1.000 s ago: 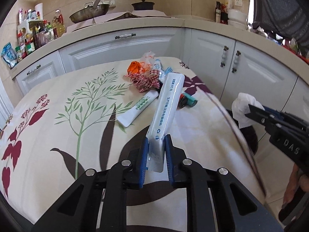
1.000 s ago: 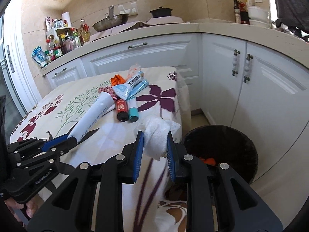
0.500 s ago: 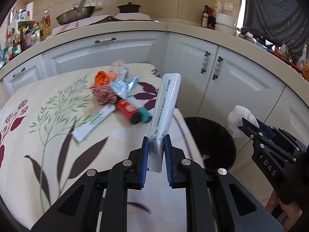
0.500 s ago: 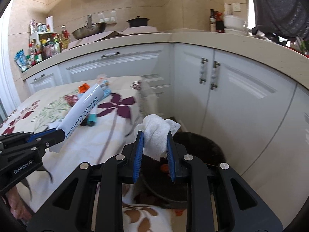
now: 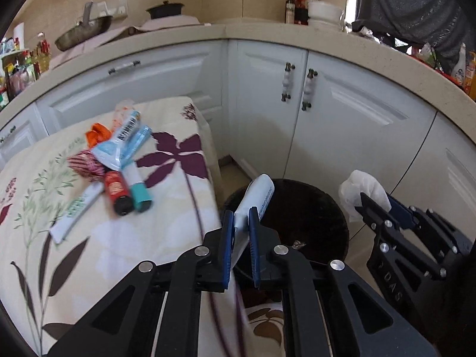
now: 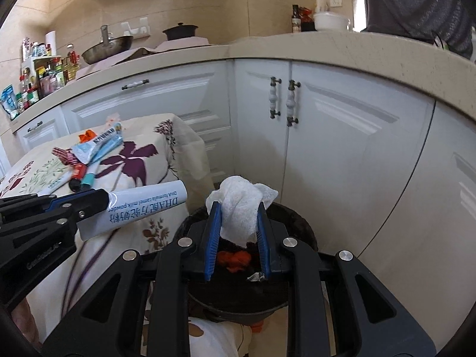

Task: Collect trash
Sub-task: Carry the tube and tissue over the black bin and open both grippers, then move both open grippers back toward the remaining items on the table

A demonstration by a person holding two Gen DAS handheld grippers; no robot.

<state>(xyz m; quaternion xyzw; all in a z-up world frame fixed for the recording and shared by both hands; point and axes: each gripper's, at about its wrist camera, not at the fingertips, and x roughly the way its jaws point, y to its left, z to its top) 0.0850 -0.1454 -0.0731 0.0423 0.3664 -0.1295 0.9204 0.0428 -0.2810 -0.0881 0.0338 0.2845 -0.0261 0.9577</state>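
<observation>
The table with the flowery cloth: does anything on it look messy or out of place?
Yes. A heap of litter lies jumbled on the tablecloth near its far corner: wrappers, sachets and small tubes piled crosswise over one another, one checked wrapper crumpled. Nothing looks spilled.

We have carried the white sachet (image 5: pixel 256 198) off the tabletop (image 5: pixel 98 238) to the black bin (image 5: pixel 309 208). Our left gripper (image 5: pixel 241 232) has been closing tighter on it. The crumpled tissue (image 6: pixel 242 208) now hangs over the bin too.

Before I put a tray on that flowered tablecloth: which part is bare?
The near part of the tablecloth, between the green-printed sachet and the front edge, is bare. The far corner is crowded: red tube, teal tube, blue wrappers, checked bow.
</observation>
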